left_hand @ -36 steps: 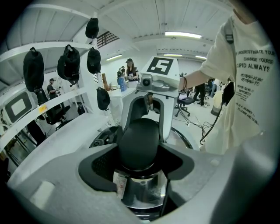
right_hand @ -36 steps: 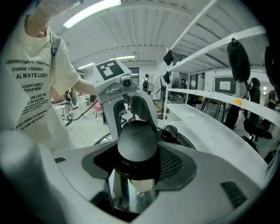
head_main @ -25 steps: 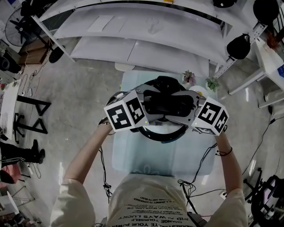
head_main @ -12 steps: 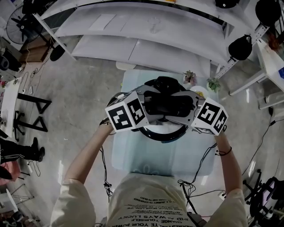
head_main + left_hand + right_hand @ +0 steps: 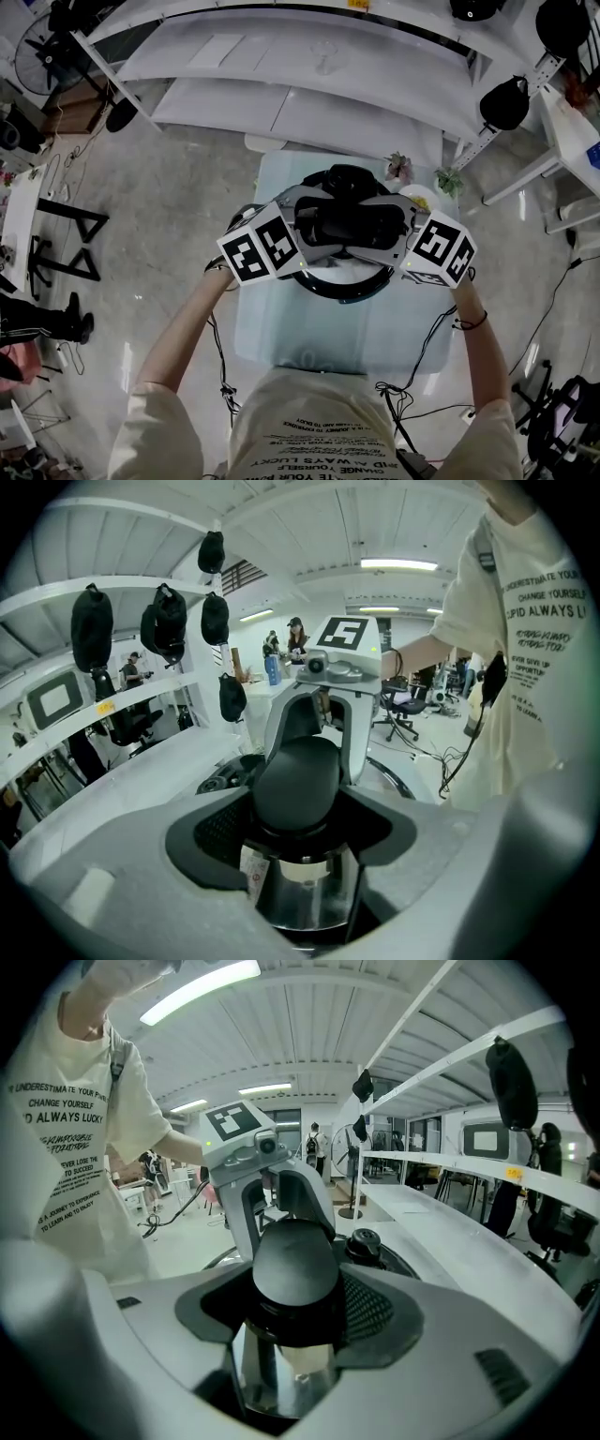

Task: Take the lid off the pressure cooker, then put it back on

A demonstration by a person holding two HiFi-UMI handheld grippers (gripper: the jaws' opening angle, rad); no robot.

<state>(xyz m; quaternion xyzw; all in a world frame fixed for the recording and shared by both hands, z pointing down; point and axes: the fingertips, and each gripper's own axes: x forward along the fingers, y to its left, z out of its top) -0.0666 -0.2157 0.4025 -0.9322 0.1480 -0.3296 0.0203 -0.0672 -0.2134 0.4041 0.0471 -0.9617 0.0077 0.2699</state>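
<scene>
The pressure cooker (image 5: 345, 284), lid (image 5: 352, 217) in place, stands on the pale table (image 5: 319, 333). The floor (image 5: 169, 187) is grey concrete, with white shelving (image 5: 309, 56) beyond. The left gripper (image 5: 307, 223) clamps the left handle (image 5: 298, 785). The right gripper (image 5: 389, 230) clamps the right handle (image 5: 295, 1260).

— What is the pressure cooker (image 5: 305, 907) wall under the handle (image 5: 298, 782) made of?
— Polished metal, mirror-glossy, with a paper label (image 5: 251, 874) on it.
— And the handle itself?
— Smooth matt black plastic. Beside it the left gripper (image 5: 300, 799) is matt grey plastic, and its pads (image 5: 220, 832) are black with a rough mesh texture.
</scene>
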